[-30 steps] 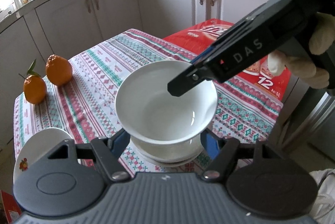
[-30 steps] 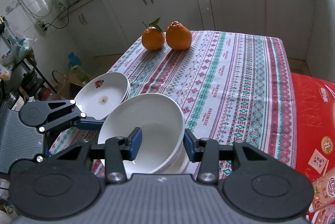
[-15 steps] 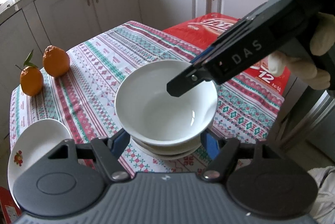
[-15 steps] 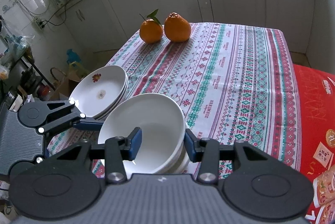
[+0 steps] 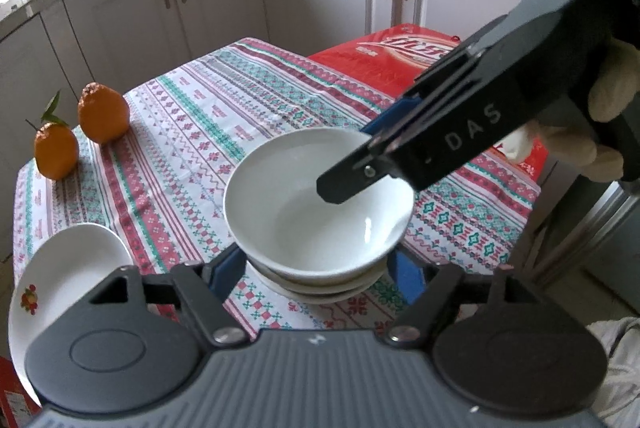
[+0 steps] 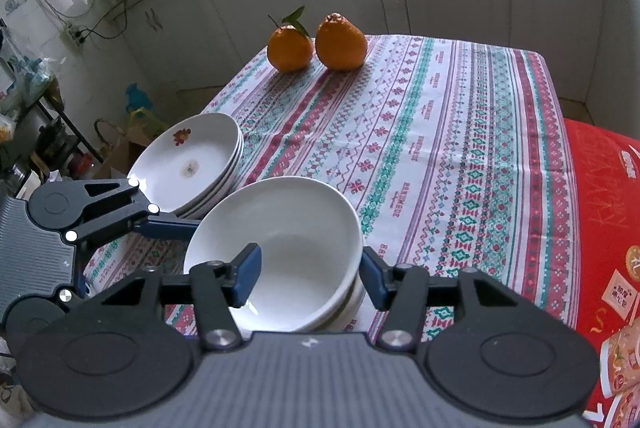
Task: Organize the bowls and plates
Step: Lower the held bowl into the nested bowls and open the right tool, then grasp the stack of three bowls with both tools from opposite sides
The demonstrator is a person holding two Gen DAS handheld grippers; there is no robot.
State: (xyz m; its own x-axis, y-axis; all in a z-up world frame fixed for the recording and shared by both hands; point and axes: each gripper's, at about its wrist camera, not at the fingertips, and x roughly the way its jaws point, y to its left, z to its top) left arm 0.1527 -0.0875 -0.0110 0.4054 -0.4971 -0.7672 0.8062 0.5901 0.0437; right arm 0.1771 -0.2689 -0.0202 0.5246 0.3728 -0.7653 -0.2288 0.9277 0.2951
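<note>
I have the top white ceramic bowl [image 6: 280, 248] sitting nested on the bowl stack [image 5: 320, 280] at the near edge of the desk [image 6: 440, 148], which wears a striped patterned cloth. My right gripper [image 6: 310, 276] straddles the bowl's near rim, one blue finger inside the bowl and one outside; the fingers look parted around the rim, not pinching it, so I judge the bowl released. My left gripper [image 5: 312, 268] has its fingers spread wide on either side of the stack, gripping nothing.

To finish this step well, I'd lift the right fingers straight up off the rim without dragging it sideways, since the stack sits close to the desk edge. The left fingers flanking the stack can steady it if it shifts.

Counting: the bowl stack appears to be three deep, though the lower rims are partly hidden. The stack of shallow white plates with a flower print [image 6: 192, 164], to its left, shows about three rims. Two oranges [image 6: 316, 42] sit at the far end.
</note>
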